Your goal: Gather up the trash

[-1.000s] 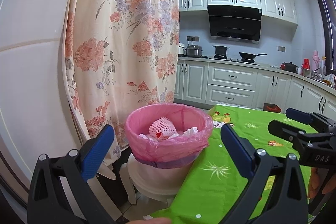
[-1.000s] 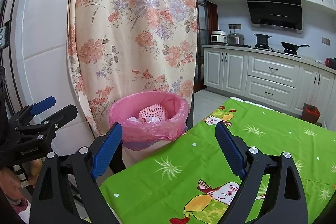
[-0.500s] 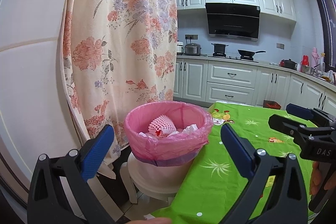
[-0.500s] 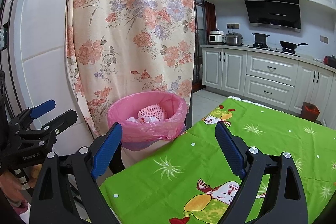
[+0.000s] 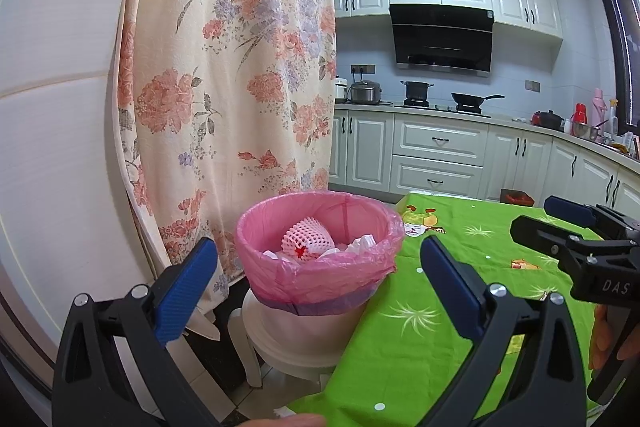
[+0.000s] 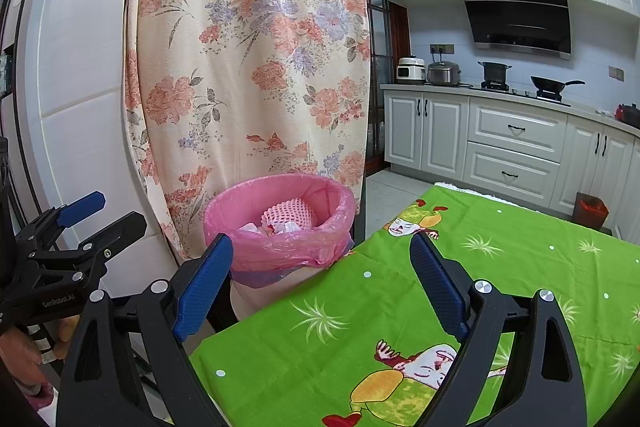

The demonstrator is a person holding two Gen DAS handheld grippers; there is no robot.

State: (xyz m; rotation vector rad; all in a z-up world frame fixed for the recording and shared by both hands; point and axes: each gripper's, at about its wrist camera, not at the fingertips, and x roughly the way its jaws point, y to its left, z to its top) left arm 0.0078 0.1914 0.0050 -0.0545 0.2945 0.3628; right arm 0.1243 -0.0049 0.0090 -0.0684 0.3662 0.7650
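A bin lined with a pink bag [image 5: 320,259] [image 6: 280,227] stands on a white stool [image 5: 288,343] beside the table corner. Inside lie a pink foam fruit net [image 5: 306,239] [image 6: 290,214] and crumpled white paper [image 5: 360,243]. My left gripper [image 5: 316,291] is open and empty, held just in front of the bin. My right gripper [image 6: 320,287] is open and empty too, over the table's edge near the bin. Each gripper shows in the other's view: the right gripper [image 5: 576,231] at the right edge, the left gripper [image 6: 88,219] at the left edge.
A green cartoon-print tablecloth [image 6: 440,287] [image 5: 440,287] covers the table. A floral curtain [image 5: 228,67] hangs behind the bin, against a white wall [image 5: 52,107]. Kitchen cabinets [image 6: 512,143] with pots on the counter line the far side. A hand [image 6: 20,351] holds the left gripper.
Both grippers have drifted slightly, so the bin sits a little lower in the views. Nothing was grasped or let go; both stay open.
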